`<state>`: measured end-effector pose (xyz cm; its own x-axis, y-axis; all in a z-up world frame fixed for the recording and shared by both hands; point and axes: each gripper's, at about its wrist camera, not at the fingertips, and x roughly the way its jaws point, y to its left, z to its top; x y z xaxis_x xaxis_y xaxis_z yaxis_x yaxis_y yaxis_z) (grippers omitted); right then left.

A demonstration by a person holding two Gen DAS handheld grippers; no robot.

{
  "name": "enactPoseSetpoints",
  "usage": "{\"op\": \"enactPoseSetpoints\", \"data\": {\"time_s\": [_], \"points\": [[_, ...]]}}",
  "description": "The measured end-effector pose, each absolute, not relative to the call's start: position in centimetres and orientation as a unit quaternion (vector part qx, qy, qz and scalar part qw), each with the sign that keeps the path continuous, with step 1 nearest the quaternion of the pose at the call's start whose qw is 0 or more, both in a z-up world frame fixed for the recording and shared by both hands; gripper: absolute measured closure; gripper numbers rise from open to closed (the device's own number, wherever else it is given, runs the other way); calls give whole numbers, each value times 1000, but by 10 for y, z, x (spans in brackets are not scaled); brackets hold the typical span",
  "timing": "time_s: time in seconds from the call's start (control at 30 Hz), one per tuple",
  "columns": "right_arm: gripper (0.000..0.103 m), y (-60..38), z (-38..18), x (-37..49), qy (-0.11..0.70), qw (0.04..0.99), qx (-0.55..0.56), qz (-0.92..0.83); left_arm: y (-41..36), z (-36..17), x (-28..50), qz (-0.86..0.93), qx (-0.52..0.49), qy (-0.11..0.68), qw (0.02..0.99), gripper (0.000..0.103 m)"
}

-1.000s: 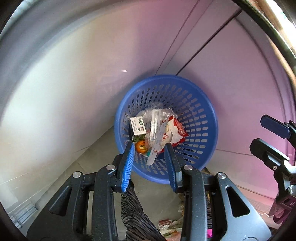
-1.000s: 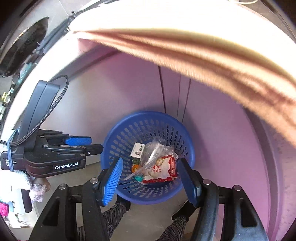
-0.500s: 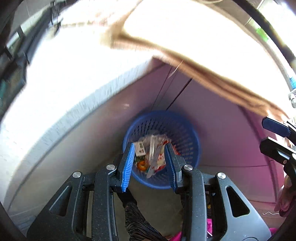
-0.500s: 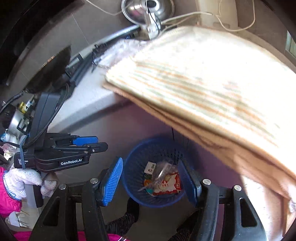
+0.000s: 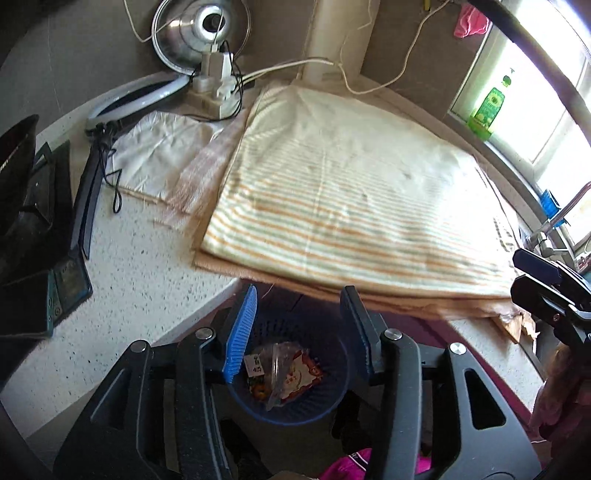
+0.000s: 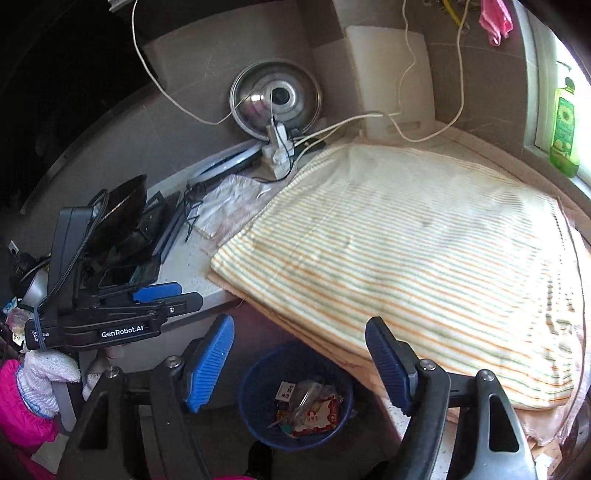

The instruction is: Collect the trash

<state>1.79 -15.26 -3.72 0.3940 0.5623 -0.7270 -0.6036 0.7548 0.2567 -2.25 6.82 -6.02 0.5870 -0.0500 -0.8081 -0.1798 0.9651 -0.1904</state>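
Note:
A blue perforated basket (image 5: pixel 288 415) (image 6: pixel 255 413) stands on the floor below the counter edge. It holds wrappers and plastic trash (image 5: pixel 291 376) (image 6: pixel 314 410). My left gripper (image 5: pixel 299 326) hangs high above the basket, its jaws opening with nothing between them. My right gripper (image 6: pixel 299 362) is also well above the basket, jaws opening wide and empty. Each wrist view shows the other tool from the side: the right gripper (image 5: pixel 517 271) at the right edge, the left gripper (image 6: pixel 190 293) at the left, held by a gloved hand (image 6: pixel 44 373).
A folded striped cloth (image 5: pixel 351 192) (image 6: pixel 406 258) overhangs the speckled counter (image 5: pixel 140 266) above the basket. Behind it are a pot lid (image 5: pixel 199 33), a plug strip with cables (image 5: pixel 218 88), a white rag (image 5: pixel 159 147) and dark gear (image 5: pixel 33 229). A green bottle (image 6: pixel 563 133) stands by the window.
Both grippers have risen from just over the basket to above counter height, so the basket looks smaller and the countertop has come into view. Both pairs of jaws stand wider.

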Motion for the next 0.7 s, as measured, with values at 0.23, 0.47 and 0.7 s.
{"op": "enactPoseSetpoints", "data": {"time_s": [0.23, 0.47, 0.7], "points": [[11, -181, -2, 34, 378, 870, -2, 318, 53, -10, -14, 39, -107, 397, 911, 34], [0, -196, 23, 46, 336, 898, 11, 285, 42, 20, -14, 36, -94, 359, 928, 17], [0, -206, 33, 49, 323, 908, 25, 267, 32, 44, -15, 45, -80, 325, 941, 1]]}}
